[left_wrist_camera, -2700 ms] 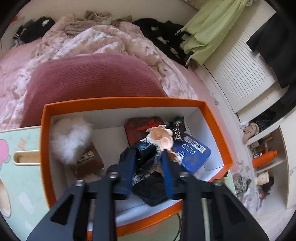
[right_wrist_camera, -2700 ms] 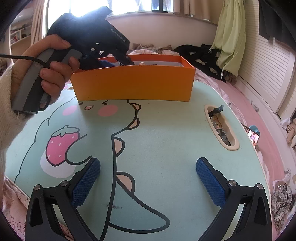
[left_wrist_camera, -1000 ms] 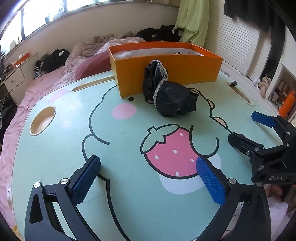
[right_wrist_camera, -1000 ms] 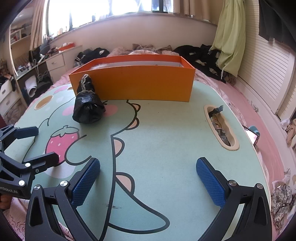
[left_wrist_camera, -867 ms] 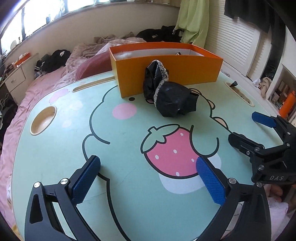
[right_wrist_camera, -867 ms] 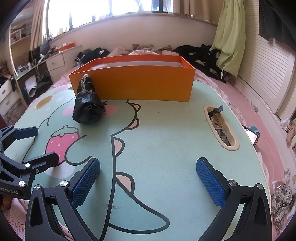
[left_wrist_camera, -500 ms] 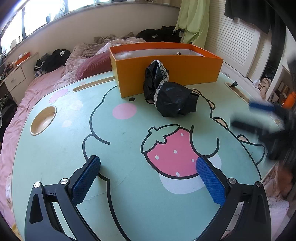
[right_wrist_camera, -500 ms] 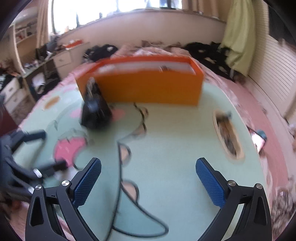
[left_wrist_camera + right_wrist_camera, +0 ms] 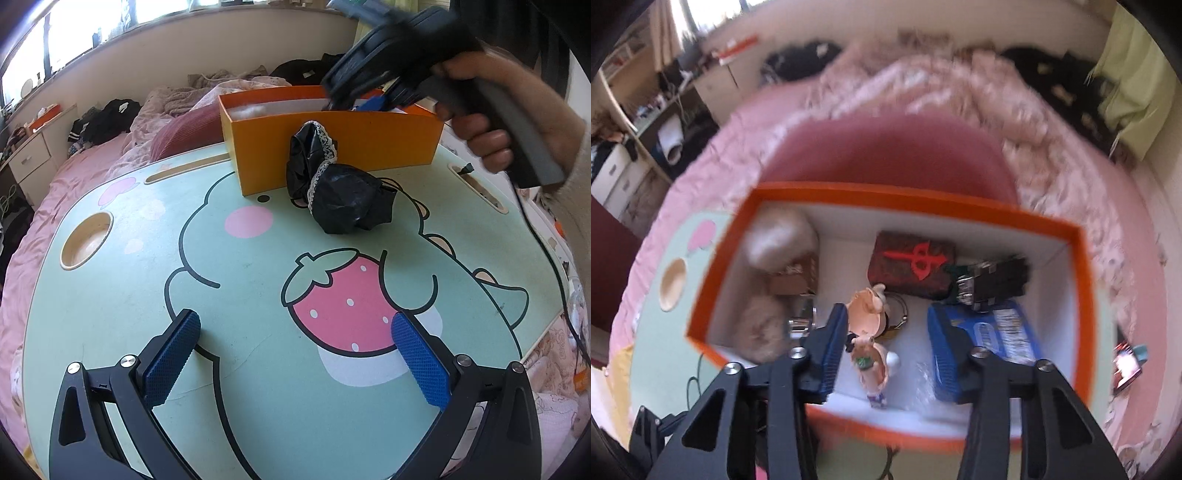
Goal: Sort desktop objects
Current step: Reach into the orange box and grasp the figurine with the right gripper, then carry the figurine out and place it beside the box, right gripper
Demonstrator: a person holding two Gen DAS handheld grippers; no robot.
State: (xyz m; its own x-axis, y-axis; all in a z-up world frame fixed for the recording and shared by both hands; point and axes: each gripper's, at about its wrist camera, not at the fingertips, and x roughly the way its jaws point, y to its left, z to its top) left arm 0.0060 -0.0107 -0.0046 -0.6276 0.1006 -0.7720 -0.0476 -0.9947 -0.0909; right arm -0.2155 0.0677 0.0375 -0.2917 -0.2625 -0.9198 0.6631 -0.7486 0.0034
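An orange box [image 9: 388, 144] stands at the far side of the table. A black lace-trimmed garment [image 9: 340, 192] lies on the table against its front wall. My left gripper [image 9: 295, 354] is open and empty, low over the near table. My right gripper [image 9: 890, 350] is open and reaches down into the orange box [image 9: 923, 201]; it also shows in the left wrist view [image 9: 373, 99]. A small doll [image 9: 870, 332] lies between its fingers, not gripped. The box also holds a blue packet [image 9: 990, 336], a dark red case [image 9: 912, 266], a black object [image 9: 993, 280] and fluffy items [image 9: 779, 240].
The table [image 9: 240, 295] has a cartoon strawberry print, a round cup hole [image 9: 86, 240] at the left and a slot [image 9: 480, 184] at the right. A bed with pink bedding [image 9: 923, 96] lies behind the box. A phone [image 9: 1126, 365] lies right of the table.
My right gripper has risen from the near table and swung forward over the orange box, dipping into it. The garment, taken out of the box earlier, and my left gripper have not moved.
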